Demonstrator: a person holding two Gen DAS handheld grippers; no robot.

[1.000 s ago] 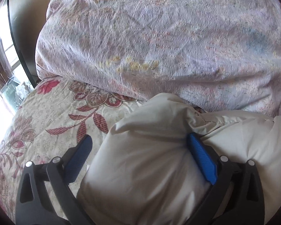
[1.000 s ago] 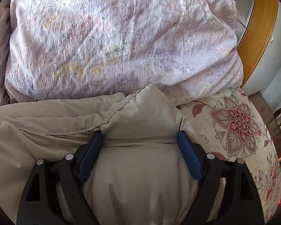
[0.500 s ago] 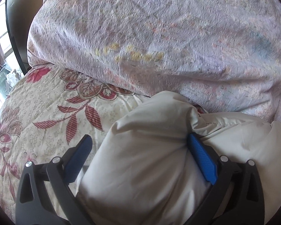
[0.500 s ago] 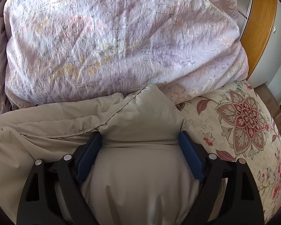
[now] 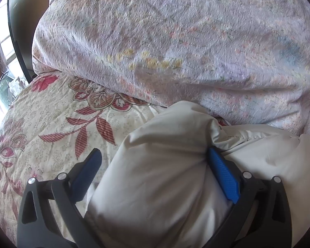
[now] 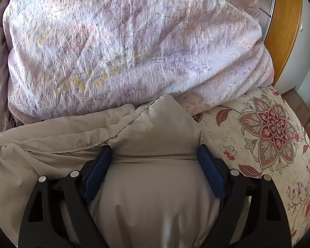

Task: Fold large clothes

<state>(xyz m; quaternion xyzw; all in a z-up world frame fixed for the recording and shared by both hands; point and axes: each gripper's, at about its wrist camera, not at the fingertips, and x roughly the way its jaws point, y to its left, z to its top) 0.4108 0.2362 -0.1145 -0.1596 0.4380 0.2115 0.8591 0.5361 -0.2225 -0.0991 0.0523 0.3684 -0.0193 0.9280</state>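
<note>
A puffy beige garment lies bunched on the flowered bedspread, up against a heaped pale floral quilt. My left gripper straddles one end of the garment and is open. Its right pad rests on the cloth, while its left pad stands clear over the bedspread. In the right wrist view the garment fills the wide gap of my right gripper. Both blue pads lie against its sides with no plain squeeze. A seamed edge of the garment runs off to the left.
The quilt blocks everything beyond the garment. The bedspread shows to the right of the garment, with a wooden door frame and floor past the bed's edge. A window and a dark frame sit at the far left.
Both views sway slightly. The garment and the jaws keep their places.
</note>
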